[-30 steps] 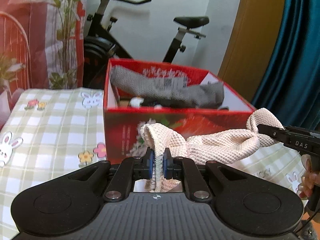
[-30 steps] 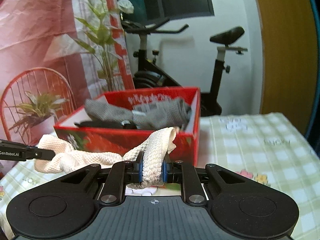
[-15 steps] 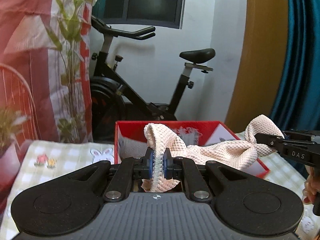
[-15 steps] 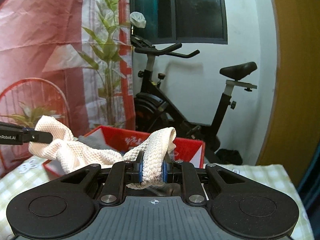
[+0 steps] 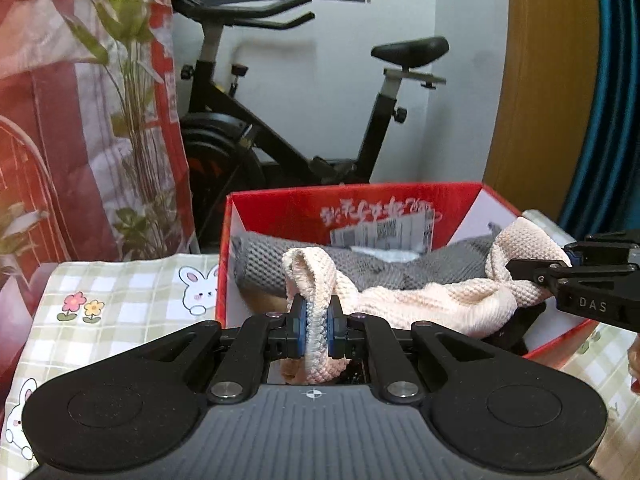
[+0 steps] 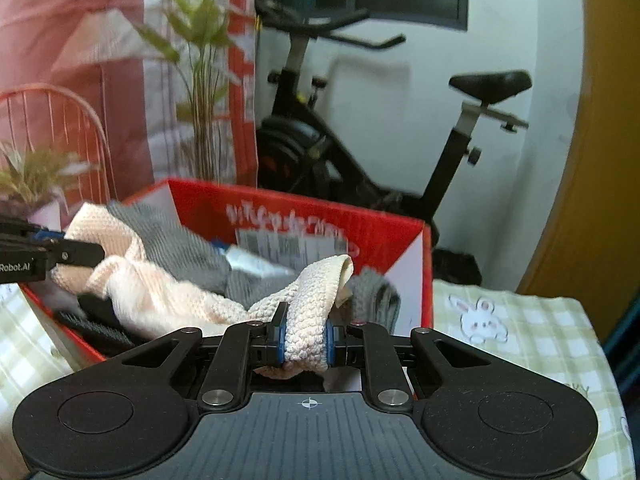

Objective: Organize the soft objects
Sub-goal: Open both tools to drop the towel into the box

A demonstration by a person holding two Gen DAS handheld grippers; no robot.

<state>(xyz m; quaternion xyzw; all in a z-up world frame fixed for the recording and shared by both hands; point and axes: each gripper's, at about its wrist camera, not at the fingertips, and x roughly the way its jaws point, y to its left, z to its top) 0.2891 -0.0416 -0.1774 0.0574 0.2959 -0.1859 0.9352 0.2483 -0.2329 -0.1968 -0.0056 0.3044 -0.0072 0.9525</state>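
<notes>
A cream knitted cloth (image 5: 432, 300) hangs stretched between my two grippers, over the open red cardboard box (image 5: 352, 204). My left gripper (image 5: 316, 320) is shut on one end of it. In the left wrist view the right gripper (image 5: 532, 272) comes in from the right, clamped on the other end. In the right wrist view my right gripper (image 6: 305, 342) pinches the cream cloth (image 6: 160, 292), and the left gripper (image 6: 84, 254) holds the far end at the left. A grey knitted cloth (image 5: 384, 264) and dark items lie inside the red box (image 6: 400, 232).
The box stands on a table with a green checked cloth with rabbits and flowers (image 5: 120, 292). Behind it are an exercise bike (image 5: 304, 128), a potted plant (image 6: 200, 92), a red wire chair (image 6: 60, 136), a red-and-white hanging (image 5: 60, 100) and a blue curtain (image 5: 612, 92).
Both grippers carried the cream cloth forward from in front of the box to over its open top. The cloth stays stretched between them, and both grips are unchanged.
</notes>
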